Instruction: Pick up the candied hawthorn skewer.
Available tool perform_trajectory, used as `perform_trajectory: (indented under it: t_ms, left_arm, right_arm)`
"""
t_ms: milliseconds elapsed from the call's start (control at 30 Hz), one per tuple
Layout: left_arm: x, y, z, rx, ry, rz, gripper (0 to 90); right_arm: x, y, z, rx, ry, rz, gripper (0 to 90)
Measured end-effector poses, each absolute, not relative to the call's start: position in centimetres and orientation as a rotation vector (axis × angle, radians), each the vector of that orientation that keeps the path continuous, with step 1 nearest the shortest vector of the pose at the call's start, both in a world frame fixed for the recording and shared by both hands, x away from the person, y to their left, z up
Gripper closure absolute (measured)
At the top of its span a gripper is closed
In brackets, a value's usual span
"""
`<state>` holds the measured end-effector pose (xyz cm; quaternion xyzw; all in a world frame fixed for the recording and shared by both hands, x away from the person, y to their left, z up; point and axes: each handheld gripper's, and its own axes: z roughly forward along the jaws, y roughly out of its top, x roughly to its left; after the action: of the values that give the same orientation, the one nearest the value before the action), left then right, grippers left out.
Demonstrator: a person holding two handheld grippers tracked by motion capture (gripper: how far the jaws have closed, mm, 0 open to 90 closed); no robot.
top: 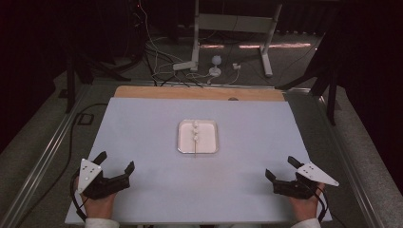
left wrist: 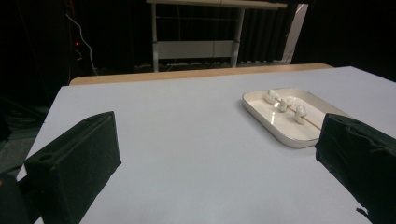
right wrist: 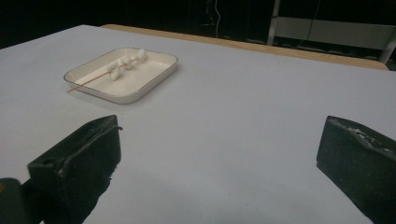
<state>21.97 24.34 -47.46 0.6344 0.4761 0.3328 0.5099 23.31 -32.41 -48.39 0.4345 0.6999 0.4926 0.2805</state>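
Note:
A white square tray (top: 212,142) sits at the middle of the pale table (top: 142,137). In it lie small white marshmallow-like pieces (top: 195,126) along a thin wooden skewer (top: 195,148) whose end pokes over the near rim. The tray (left wrist: 273,126) shows to the right in the left gripper view, with the pieces (left wrist: 299,112) in it. In the right gripper view the tray (right wrist: 154,77) lies at upper left with the skewer (right wrist: 86,82). My left gripper (top: 114,164) rests open near the front left corner. My right gripper (top: 281,167) rests open near the front right. Nothing is between either pair of jaws.
A wooden strip (top: 199,92) borders the table's far edge. Beyond it on the floor stand a white metal frame (top: 266,42), cables (top: 159,57) and a small white lamp-like object (top: 215,66). Metal rails run along both sides of the table.

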Motion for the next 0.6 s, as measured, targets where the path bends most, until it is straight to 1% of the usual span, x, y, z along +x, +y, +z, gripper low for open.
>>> perform_trajectory:
  t_ms: [233, 333, 600]
  left_arm:
    - [22.0, 24.3, -47.4, 1.523, 1.166, 0.816, 0.4]
    - [22.2, 24.3, -47.3, 1.521, 1.172, 0.803, 0.4]
    - [23.3, 22.7, -45.5, 1.557, 1.144, 0.769, 0.4]
  right_arm:
    - [23.3, -32.3, -48.4, 1.168, 1.846, 1.296, 0.0]
    - [23.3, -32.2, -48.4, 1.168, 1.845, 1.295, 0.0]
    - [23.4, -32.4, -48.4, 1.174, 1.842, 1.287, 0.0]
